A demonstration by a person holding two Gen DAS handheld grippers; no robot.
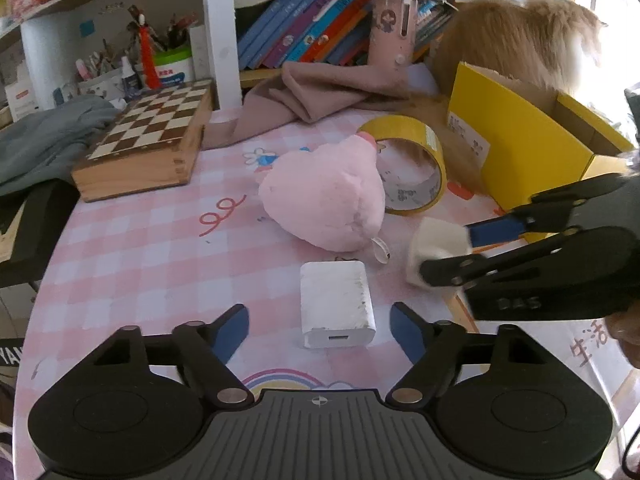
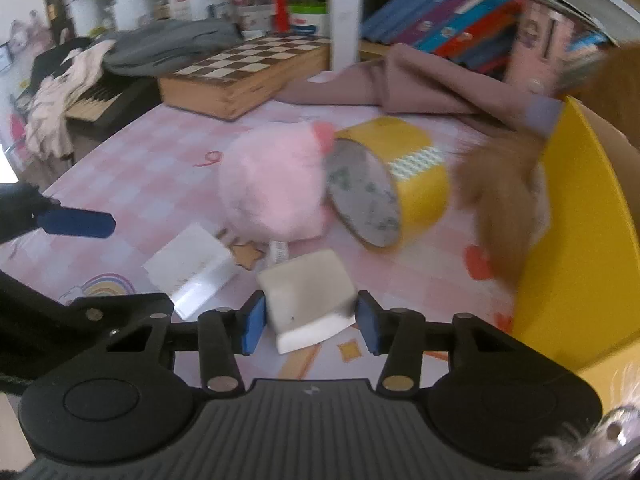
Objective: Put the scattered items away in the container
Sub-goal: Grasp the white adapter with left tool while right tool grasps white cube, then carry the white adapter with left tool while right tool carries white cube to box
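Note:
A white charger block (image 1: 338, 304) lies flat on the pink checked tablecloth (image 1: 140, 248), between the fingers of my left gripper (image 1: 320, 330), which is open with a gap on each side. To the right, my right gripper (image 2: 312, 326) is shut on a white eraser-like block (image 2: 308, 296), its blue pads against the block's two sides. Both also show in the left wrist view: the right gripper (image 1: 444, 252) and the block (image 1: 436, 240). Behind them lie a pink plush toy (image 1: 328, 196) and a yellow tape roll (image 1: 416, 160). The yellow cardboard box (image 1: 520, 148) stands at the right.
A ginger furry animal (image 1: 520, 40) sits at the box, its tail (image 2: 500, 200) hanging beside the tape. A wooden chessboard box (image 1: 148, 140), a mauve cloth (image 1: 320, 92) and shelved books (image 1: 312, 28) line the back. Grey clothing (image 1: 48, 136) lies at the left edge.

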